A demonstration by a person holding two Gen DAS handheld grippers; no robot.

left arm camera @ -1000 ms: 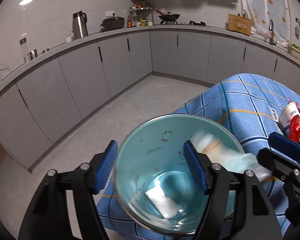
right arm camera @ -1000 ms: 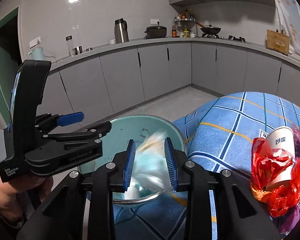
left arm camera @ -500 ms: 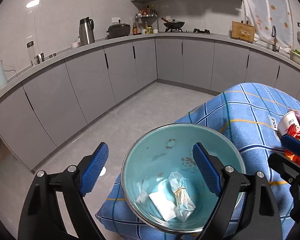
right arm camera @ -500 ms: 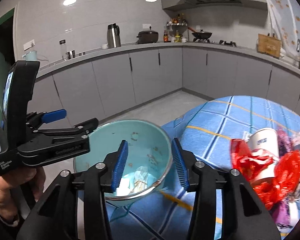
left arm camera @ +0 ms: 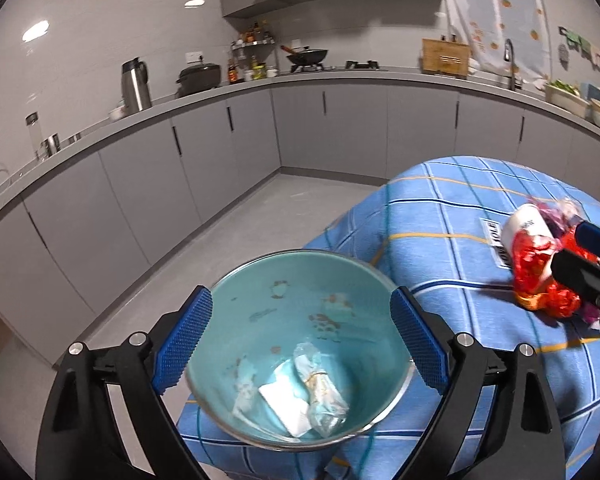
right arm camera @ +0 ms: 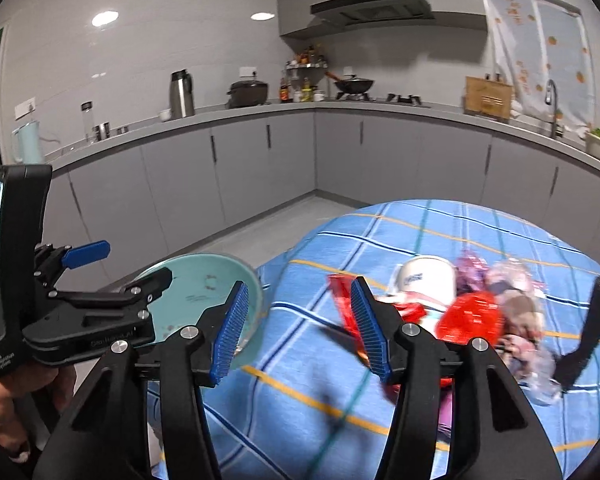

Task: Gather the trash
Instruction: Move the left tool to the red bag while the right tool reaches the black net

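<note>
Judging from how things lie, we are partway through: the round teal bowl with a metal rim [left arm camera: 300, 320] at the near edge of the table covered in a blue checked cloth [left arm camera: 440, 208] already holds a crinkled clear plastic wrapper [left arm camera: 320, 392] and a flat white paper scrap [left arm camera: 284, 402], so some trash is collected. What we reckon is left is the heap further along the table: a white paper cup lying on its side [right arm camera: 424, 280], crumpled red foil wrappers [right arm camera: 472, 316] touching it, and a pale purple-and-clear plastic bundle [right arm camera: 516, 312] just beside them. Our left tongs [left arm camera: 300, 340] are spread wide on either side of the bowl, seemingly above it, and hold nothing. Our right tongs [right arm camera: 296, 328] are also spread and empty, pointed over the cloth near the red wrappers, which we take as lining up the next pick. Much is hard to make out: the heap is blurred in the right wrist view, so we cannot count its pieces or tell what the purple bundle is. A black handle-like shape [right arm camera: 588, 332] stands at the far right; we cannot identify it. The right tong's finger hides part of the red foil.
</note>
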